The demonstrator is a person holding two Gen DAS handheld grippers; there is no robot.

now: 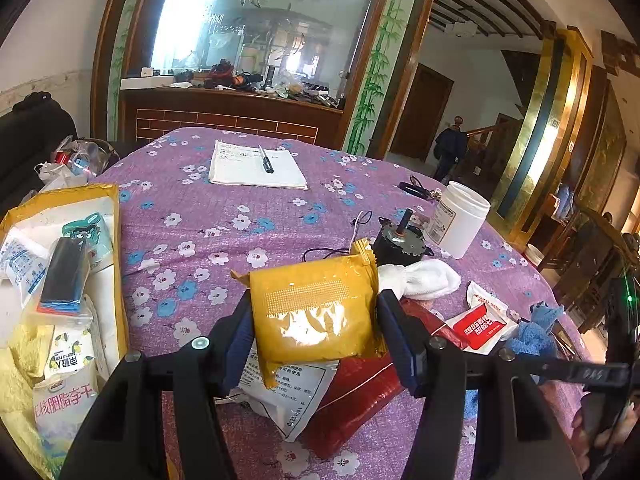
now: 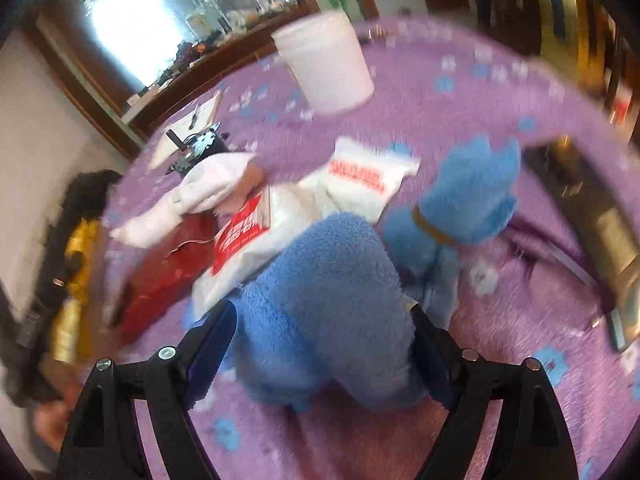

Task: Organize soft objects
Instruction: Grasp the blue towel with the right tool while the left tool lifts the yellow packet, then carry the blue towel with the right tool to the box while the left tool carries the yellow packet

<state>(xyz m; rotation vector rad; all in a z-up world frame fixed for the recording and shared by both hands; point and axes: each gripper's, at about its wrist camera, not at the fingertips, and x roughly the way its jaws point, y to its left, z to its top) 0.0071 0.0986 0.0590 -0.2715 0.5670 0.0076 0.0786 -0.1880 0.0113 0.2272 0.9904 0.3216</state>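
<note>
While the left gripper [image 1: 316,326] clamps a glossy yellow foil packet [image 1: 316,312] between its blue pads, lifted clear of the cloth, the right gripper [image 2: 324,344] has a fluffy blue plush toy [image 2: 332,300] filling the gap between its fingers; the right-hand pad presses into the fur, but the picture is blurred and I cannot tell whether the left pad touches it. Just under the yellow packet lie a white printed pouch [image 1: 288,396] and a shiny red foil bag [image 1: 352,404], the pouch overlapping the bag. Beyond them sits a rolled white towel [image 1: 420,278], touching a black electric motor [image 1: 400,244] with thin wires, and a white plastic jar [image 1: 458,220] stands just beside that. Right of the red bag rests a small white sachet with a red label [image 1: 486,326], near the blue plush. All of this lies on a round table under a purple flowered cloth [image 1: 192,216]. At the left edge a yellow open box [image 1: 116,240] holds several snack packets and a dark blue pack. Farther back a white notepad [image 1: 256,168] carries a pen [image 1: 266,159]. Behind the table a large wood-framed mirror [image 1: 256,24] stands above a cluttered shelf.
</note>
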